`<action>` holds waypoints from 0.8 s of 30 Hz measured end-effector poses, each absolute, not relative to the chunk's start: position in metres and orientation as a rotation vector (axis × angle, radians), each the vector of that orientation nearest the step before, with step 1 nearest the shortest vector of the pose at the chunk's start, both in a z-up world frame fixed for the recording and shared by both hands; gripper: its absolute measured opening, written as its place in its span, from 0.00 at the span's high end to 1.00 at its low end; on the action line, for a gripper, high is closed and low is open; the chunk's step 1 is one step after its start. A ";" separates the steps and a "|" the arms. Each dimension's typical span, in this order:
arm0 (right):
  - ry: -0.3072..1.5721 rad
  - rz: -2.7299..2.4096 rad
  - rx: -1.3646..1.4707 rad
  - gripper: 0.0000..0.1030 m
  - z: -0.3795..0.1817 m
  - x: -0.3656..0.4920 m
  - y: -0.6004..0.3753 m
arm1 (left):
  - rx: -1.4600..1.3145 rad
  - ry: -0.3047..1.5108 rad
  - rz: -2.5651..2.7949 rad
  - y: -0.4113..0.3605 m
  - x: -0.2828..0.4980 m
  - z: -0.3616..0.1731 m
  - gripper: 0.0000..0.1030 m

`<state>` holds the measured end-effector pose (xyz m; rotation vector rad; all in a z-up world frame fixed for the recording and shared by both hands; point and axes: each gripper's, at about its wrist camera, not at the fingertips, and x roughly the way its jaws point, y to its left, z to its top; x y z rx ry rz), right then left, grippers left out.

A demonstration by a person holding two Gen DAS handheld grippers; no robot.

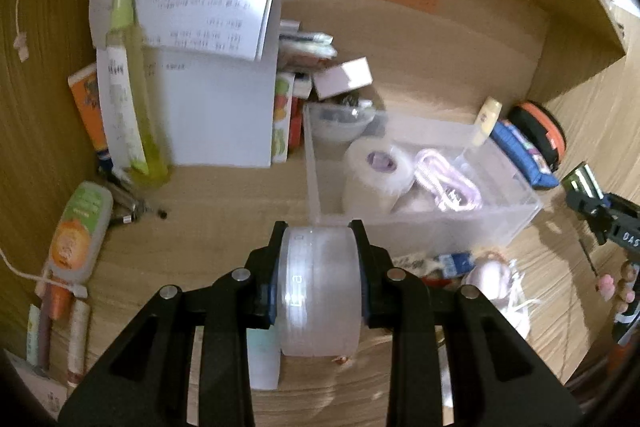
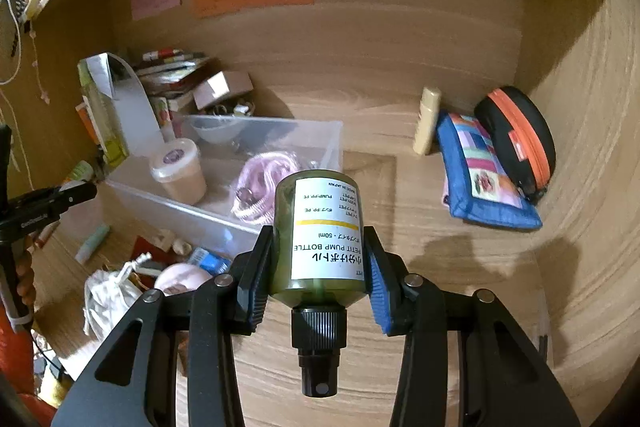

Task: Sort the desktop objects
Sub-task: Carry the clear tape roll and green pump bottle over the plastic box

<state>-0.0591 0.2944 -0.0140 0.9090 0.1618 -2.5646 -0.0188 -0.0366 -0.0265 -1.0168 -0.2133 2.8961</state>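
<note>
Left gripper (image 1: 319,231) fingers clamped on clear tape roll (image 1: 319,291); right gripper (image 2: 319,235) fingers clamped on pump bottle (image 2: 320,231), long axis along fingers, cap toward camera. Clear bin (image 1: 516,183) ahead of both, just beyond the left.

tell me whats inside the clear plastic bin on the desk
Inside the clear plastic bin: a lidded tub, a coiled pink cable and a small clear bowl. The floor beneath them is hidden.

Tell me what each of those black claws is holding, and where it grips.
Left gripper: translucent round plastic jar, pinched across its sides. Right gripper: small green pump bottle, squeezed around its labelled body.
</note>
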 end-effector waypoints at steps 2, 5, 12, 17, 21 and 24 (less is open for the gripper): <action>0.157 -2.560 0.891 0.63 -0.010 -0.060 0.291 | -0.983 -0.227 2.899 -0.035 -0.020 -0.018 0.72; 0.146 -2.553 0.865 0.63 -0.004 -0.061 0.287 | -0.949 -0.236 2.901 -0.032 -0.022 -0.009 0.72; 0.142 -2.529 0.818 0.63 0.005 -0.069 0.275 | -0.915 -0.214 2.886 -0.017 -0.038 0.008 0.72; 0.154 -2.504 0.812 0.63 0.005 -0.080 0.263 | -0.914 -0.180 2.855 -0.002 -0.055 0.014 0.72; 0.146 -2.487 0.817 0.63 0.004 -0.091 0.256 | -0.918 -0.150 2.833 0.011 -0.066 0.016 0.72; 0.136 -2.478 0.822 0.63 0.002 -0.100 0.251 | -0.927 -0.133 2.809 0.021 -0.075 0.017 0.72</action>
